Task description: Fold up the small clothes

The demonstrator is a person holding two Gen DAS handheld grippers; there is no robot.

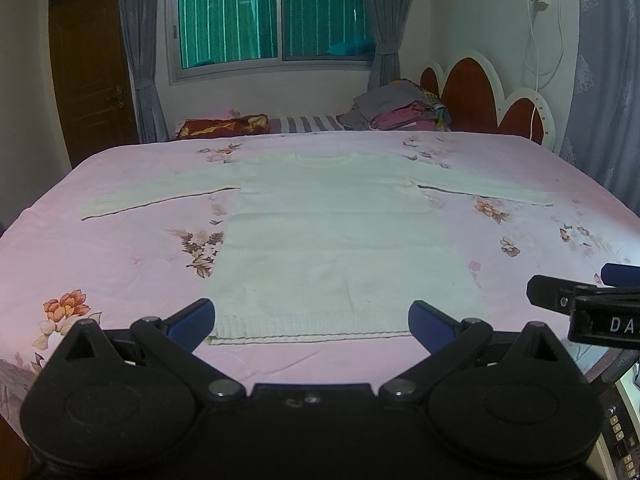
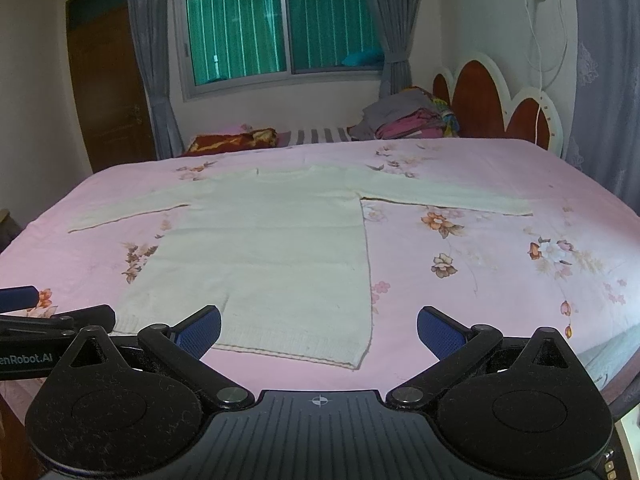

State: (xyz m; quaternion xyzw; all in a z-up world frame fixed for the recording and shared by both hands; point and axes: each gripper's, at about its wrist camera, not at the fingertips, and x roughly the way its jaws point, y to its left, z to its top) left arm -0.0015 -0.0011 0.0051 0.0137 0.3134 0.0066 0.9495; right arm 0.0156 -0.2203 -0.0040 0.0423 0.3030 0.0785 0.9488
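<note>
Left wrist view: the left gripper (image 1: 312, 322) gapes wide and empty over the hem of the cream knit sweater (image 1: 332, 240), spread flat at 12 o'clock on the floral bedsheet (image 1: 120, 264). A pinch could snag sheet too.

Right wrist view: the right gripper (image 2: 319, 330), also wide and empty, faces the sweater's hem corner at 11 o'clock.

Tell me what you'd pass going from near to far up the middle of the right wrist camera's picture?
Right tool, open → white sweater spread flat → bare pink flowered sheet → striped pillow → window.
</note>
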